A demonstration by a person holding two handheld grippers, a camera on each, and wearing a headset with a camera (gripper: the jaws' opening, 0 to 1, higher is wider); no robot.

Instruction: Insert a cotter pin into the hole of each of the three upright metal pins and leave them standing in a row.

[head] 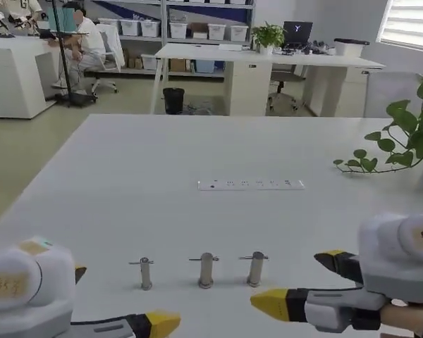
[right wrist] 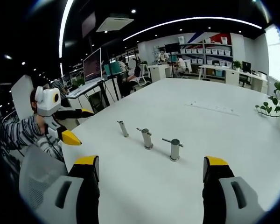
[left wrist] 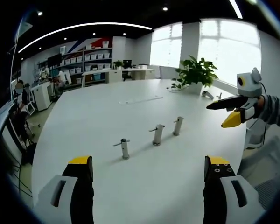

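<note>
Left tool (head: 120, 299) and right tool (head: 299, 282) are hovering released at lower frame, apparently clear of the pins (head: 206, 271); open tabletop (head: 197, 155) is stretching above.

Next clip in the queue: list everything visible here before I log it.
metal pins: three, silver, upright in a row on the near part of the table
cotter pins: three, silver, one through the top of each metal pin
table: one, white, foreground
flat strip: one, white, mid-table; possibly a power strip
potted plant: one, green, table's right edge
waste bin: one, black, floor beyond the table
storage boxes: several, white, back shelves
seated person: one, far left
left hand-held gripper: white with yellow tips, open, holding nothing
right hand-held gripper: same colours, open, holding nothing
sleeve: striped, behind the right hand-held gripper
</note>
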